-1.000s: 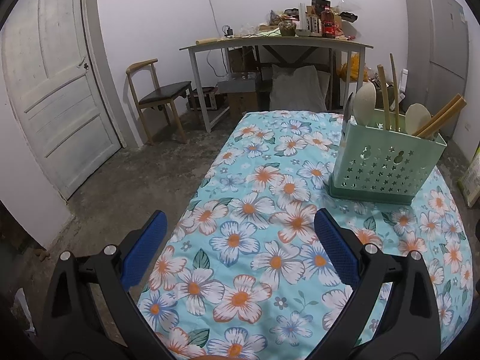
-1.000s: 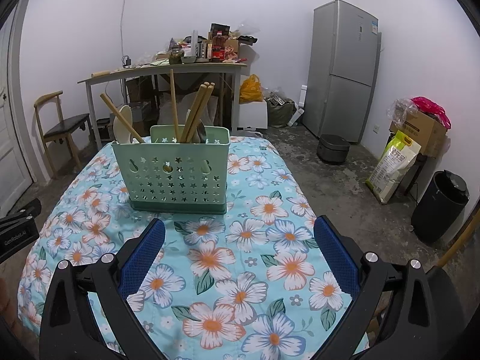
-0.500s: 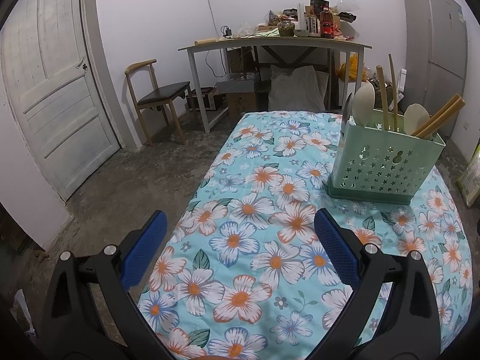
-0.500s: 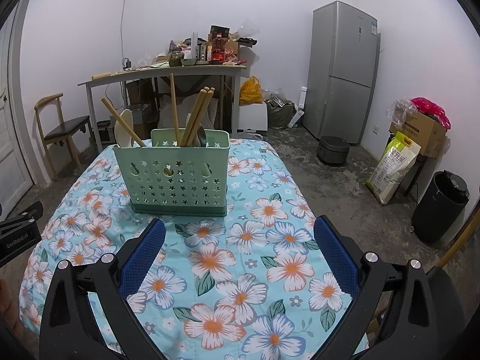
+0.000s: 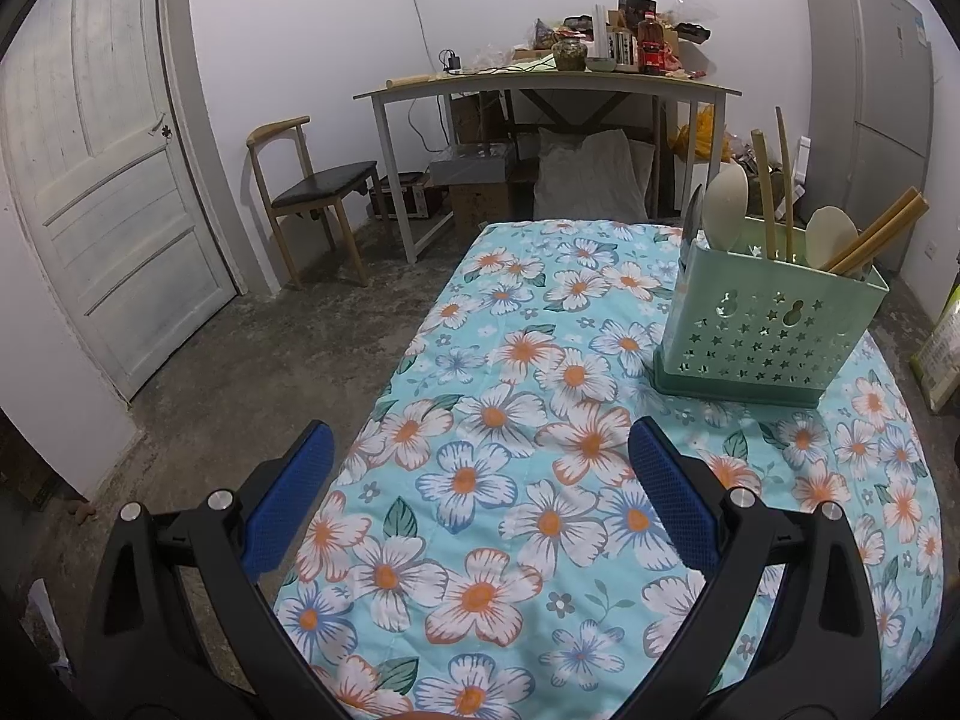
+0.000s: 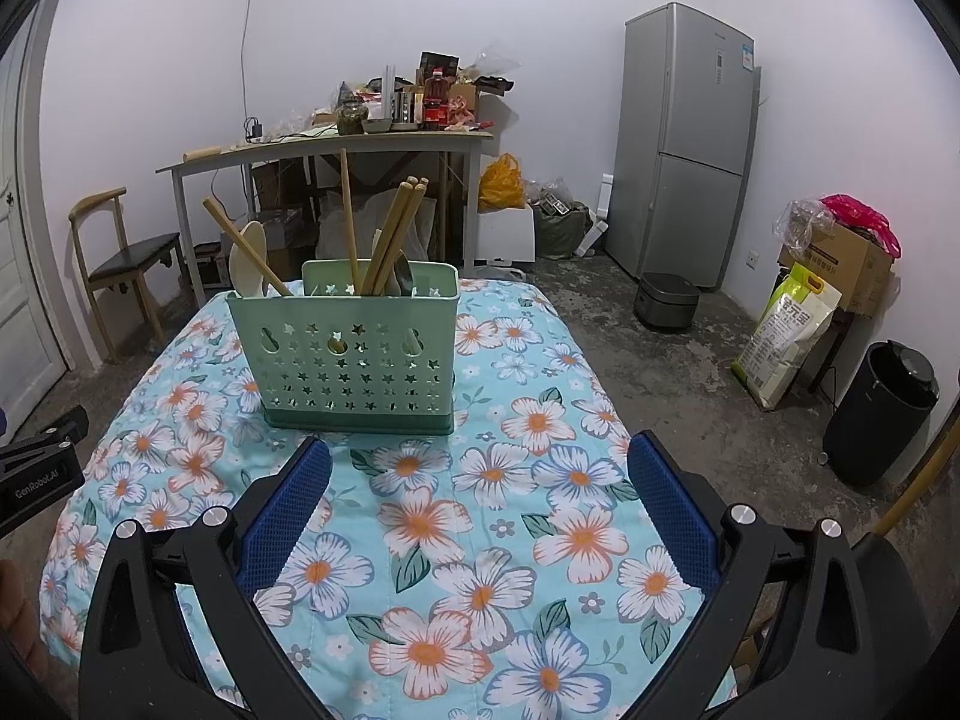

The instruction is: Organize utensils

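Observation:
A green perforated utensil holder (image 5: 768, 327) stands on the floral tablecloth (image 5: 540, 480), at the right in the left wrist view and left of centre in the right wrist view (image 6: 354, 360). It holds wooden chopsticks (image 6: 393, 234), cream spoons (image 5: 726, 207) and a dark metal utensil (image 6: 402, 279), all upright or leaning. My left gripper (image 5: 480, 504) is open and empty above the near part of the table, left of the holder. My right gripper (image 6: 480, 504) is open and empty in front of the holder. The left gripper's body shows at the left edge of the right wrist view (image 6: 36, 468).
A cluttered desk (image 5: 540, 84) and a wooden chair (image 5: 312, 198) stand behind the table, a white door (image 5: 102, 180) at the left. A fridge (image 6: 690, 144), a rice cooker (image 6: 666, 300), a sack (image 6: 786, 342), boxes and a black bin (image 6: 882, 414) are on the right.
Both grippers stay open and empty. The right wrist view has shifted a little, so the holder sits slightly further right and higher; the left view is nearly unchanged.

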{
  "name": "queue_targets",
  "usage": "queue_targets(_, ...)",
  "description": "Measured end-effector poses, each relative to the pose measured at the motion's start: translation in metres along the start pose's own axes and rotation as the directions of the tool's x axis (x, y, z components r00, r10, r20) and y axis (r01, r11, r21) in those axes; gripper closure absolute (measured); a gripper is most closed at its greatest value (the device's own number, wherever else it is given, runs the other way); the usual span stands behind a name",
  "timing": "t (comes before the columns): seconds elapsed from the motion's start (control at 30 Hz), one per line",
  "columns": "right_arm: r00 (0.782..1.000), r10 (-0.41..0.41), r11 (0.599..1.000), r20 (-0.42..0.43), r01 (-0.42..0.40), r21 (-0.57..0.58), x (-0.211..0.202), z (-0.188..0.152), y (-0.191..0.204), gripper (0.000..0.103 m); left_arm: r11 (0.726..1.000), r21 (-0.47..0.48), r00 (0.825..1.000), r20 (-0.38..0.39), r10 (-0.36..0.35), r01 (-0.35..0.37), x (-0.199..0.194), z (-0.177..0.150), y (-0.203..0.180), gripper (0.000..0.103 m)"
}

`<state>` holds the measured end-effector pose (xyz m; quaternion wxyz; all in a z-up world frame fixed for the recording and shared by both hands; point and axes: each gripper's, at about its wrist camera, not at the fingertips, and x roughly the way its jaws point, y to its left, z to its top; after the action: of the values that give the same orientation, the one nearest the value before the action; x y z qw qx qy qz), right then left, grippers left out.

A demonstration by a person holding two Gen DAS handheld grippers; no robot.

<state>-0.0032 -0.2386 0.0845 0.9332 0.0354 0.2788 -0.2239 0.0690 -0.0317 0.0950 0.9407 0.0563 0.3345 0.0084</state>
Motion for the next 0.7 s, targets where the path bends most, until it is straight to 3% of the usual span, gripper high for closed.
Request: queue_targets(0.7, 1.000, -0.003, 1.000, 0.006, 0.003, 0.000, -0.0044, 0.0027, 0.0001, 0.006, 1.000, 0.001, 1.000, -0.002, -0.002, 0.002, -0.0003, -0.0001, 0.0003, 0.008)
